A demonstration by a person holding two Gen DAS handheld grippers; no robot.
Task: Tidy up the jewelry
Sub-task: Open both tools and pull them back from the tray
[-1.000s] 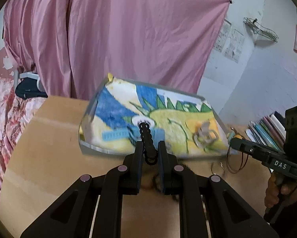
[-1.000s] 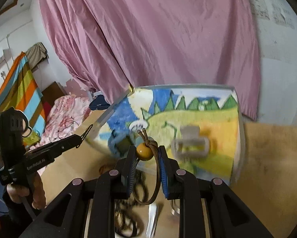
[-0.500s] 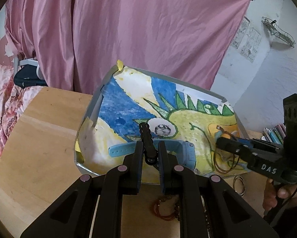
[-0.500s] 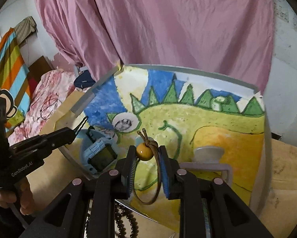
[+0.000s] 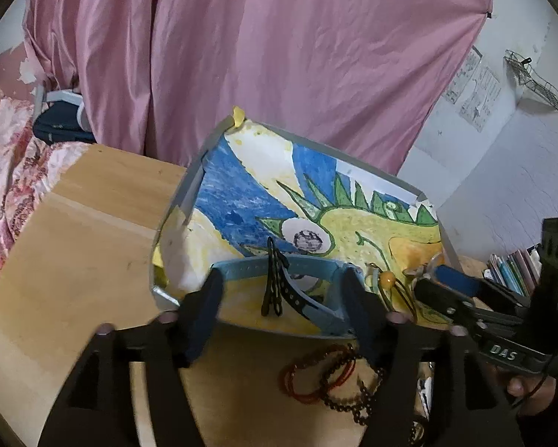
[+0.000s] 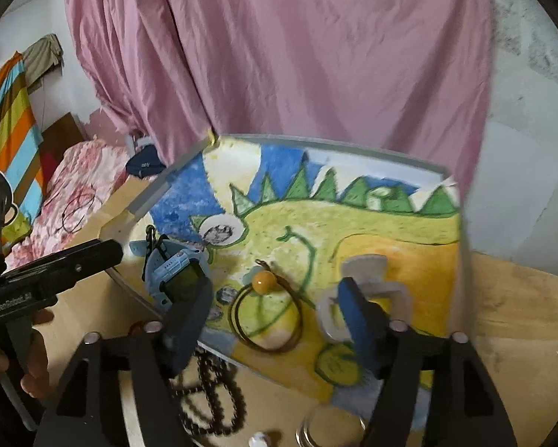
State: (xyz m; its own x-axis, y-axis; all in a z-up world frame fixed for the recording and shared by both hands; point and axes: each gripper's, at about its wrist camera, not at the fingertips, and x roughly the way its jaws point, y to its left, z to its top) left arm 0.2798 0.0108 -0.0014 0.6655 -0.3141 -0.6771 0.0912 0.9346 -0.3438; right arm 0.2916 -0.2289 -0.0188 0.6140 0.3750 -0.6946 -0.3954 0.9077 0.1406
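A grey tray (image 5: pixel 193 190) lined with a dinosaur drawing sits on the wooden table. My left gripper (image 5: pixel 281 298) is open over its near edge. A black bead string (image 5: pixel 273 283) lies between the fingers, draped over a blue watch (image 5: pixel 308 298). My right gripper (image 6: pixel 273 316) is open too. A brown cord loop with an amber bead (image 6: pixel 262 281) lies flat on the tray (image 6: pixel 167 182) between its fingers. The watch (image 6: pixel 178 268) is to the left and a white claw clip (image 6: pixel 364 290) to the right. Each gripper shows from the side in the other's view.
In front of the tray lie red bracelets (image 5: pixel 316 376), a dark bead chain (image 6: pixel 208 391) and metal rings (image 6: pixel 327 432). Books (image 5: pixel 510 268) stand at the right, a pink curtain hangs behind, and a bed (image 6: pixel 78 186) is on the left.
Both grippers have opened. The left one let go of the black bead string onto the watch; the right one let go of the cord loop onto the tray.
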